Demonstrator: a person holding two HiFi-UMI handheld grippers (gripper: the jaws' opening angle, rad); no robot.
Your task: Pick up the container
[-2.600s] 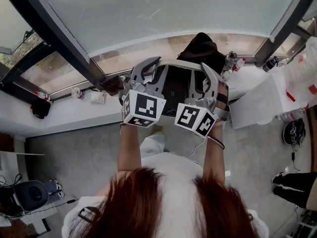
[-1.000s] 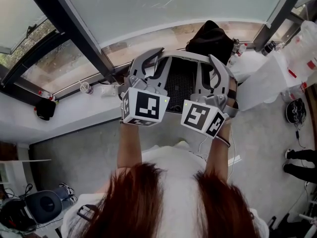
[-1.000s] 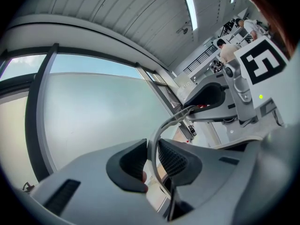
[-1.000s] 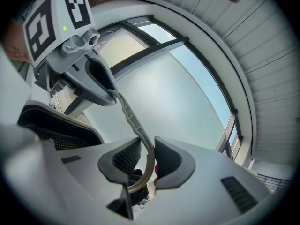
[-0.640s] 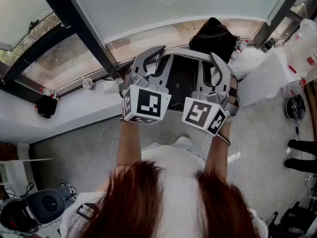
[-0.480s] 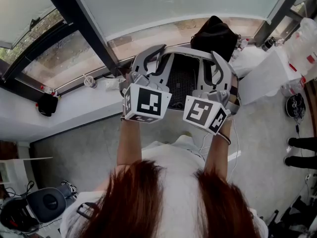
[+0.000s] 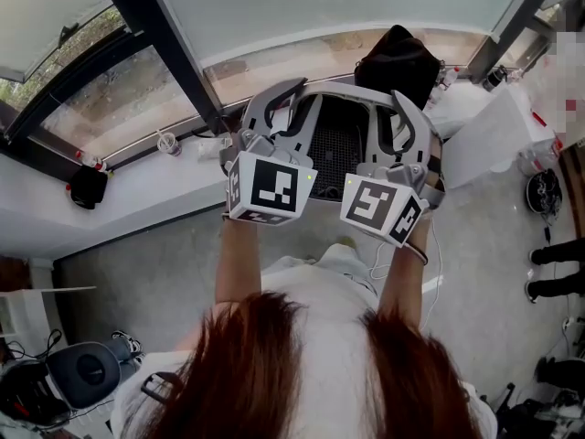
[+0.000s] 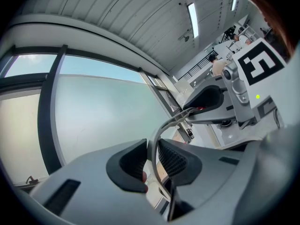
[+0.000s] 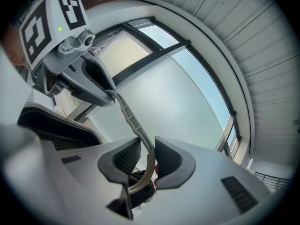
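Where the head view looks down over my arms, I read the left gripper (image 7: 289, 112) clamped on the left side of the grey container (image 7: 335, 154), and the left gripper view confirms a narrow jaw gap with both ribbed pads (image 8: 176, 159) pressing the thin rim between them. The container, mesh-bottomed, hangs clear of the floor (image 7: 164, 263) between the two grippers, in front of the window sill (image 7: 137, 190), with a black bag (image 7: 398, 60) just beyond it. On the right, the right gripper (image 7: 395, 133) grips the opposite side of the rim, its jaws likewise narrow and closed on the pale rim strip.
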